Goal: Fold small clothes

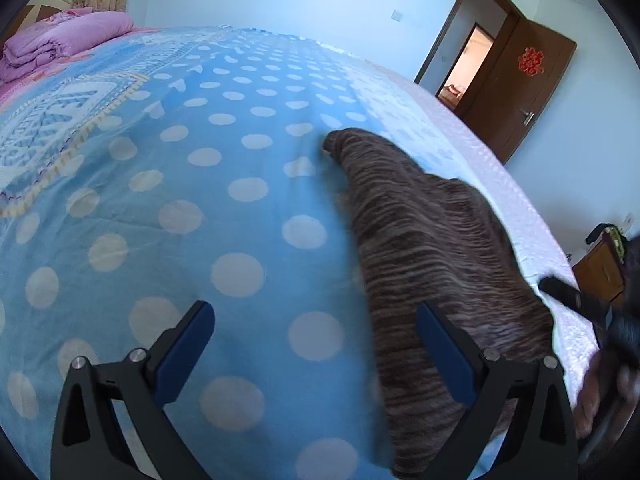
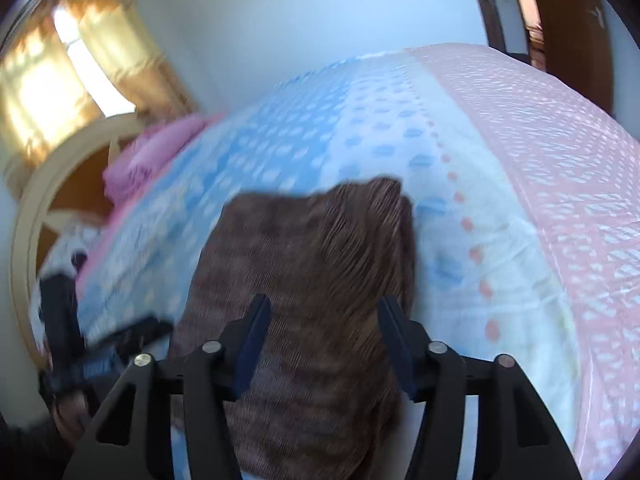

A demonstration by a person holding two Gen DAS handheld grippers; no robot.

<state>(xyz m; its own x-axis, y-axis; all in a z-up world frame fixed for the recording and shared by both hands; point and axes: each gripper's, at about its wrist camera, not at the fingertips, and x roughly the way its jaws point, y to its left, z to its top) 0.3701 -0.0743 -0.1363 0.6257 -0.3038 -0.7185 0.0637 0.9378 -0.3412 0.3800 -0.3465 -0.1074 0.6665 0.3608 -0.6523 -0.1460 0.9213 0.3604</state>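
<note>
The brown striped knit garment (image 2: 304,300) lies lengthwise near the bed's (image 1: 180,200) pink-bordered edge, directly ahead of the right gripper (image 2: 322,344), its fingers released; the left gripper (image 1: 316,356) gapes empty alongside.

The right wrist view is smeared by motion blur, softening the brown striped garment (image 2: 304,280) and the left gripper (image 2: 100,344) at its edge. In the left wrist view the garment's near end runs off the bottom, and the right gripper (image 1: 592,312) appears only partly, blurred.
</note>
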